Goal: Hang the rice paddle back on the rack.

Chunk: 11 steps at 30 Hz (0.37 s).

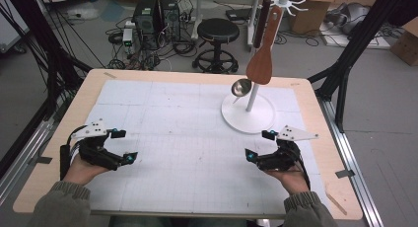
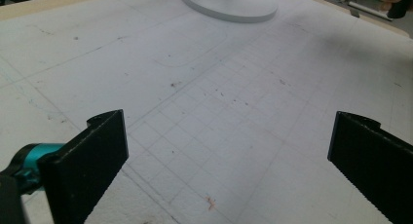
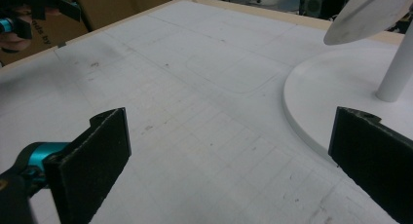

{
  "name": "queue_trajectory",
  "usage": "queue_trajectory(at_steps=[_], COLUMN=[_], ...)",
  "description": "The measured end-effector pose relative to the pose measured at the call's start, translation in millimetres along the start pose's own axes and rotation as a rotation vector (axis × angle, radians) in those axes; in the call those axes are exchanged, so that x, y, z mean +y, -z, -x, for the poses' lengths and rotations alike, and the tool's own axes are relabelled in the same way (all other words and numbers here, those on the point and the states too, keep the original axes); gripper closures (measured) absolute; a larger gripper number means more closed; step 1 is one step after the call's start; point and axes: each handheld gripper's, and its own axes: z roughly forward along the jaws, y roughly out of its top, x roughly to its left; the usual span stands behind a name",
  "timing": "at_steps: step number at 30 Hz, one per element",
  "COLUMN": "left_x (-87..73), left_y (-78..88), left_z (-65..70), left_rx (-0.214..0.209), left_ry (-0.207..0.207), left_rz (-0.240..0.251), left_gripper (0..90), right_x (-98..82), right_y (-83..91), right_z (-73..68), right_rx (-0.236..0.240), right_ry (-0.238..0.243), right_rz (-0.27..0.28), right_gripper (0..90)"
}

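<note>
Utensil stand [image 1: 248,117] sitting far-right on worktop [image 1: 59,123], wooden spatula [image 1: 262,64] hanging. 2 grippers hovering near edge: left gripper [image 1: 124,145], right gripper [image 1: 260,144], jaws standing apart, holding nothing.

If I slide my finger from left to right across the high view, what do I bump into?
Left gripper → metal ladle → wooden spatula → right gripper.

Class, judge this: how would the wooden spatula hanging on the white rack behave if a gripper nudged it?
The wooden spatula hangs freely from a hook, so it would probably swing. It looks stiff, not floppy. The rack has a broad round base, so it likely stays upright.
</note>
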Motion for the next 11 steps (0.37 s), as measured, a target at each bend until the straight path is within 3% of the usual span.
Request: queue_trajectory(at_steps=[11], left_x=[-0.1], left_y=[-2.8], left_z=[-2.5], left_rx=[0.004], left_ry=[0.016], left_rz=[0.016], left_gripper=[1.7], right_x=[-18.8], right_y=[6.6], right_z=[4.9], right_rx=[-0.009], right_ry=[-0.028], right_rz=[-0.012], right_gripper=[0.9])
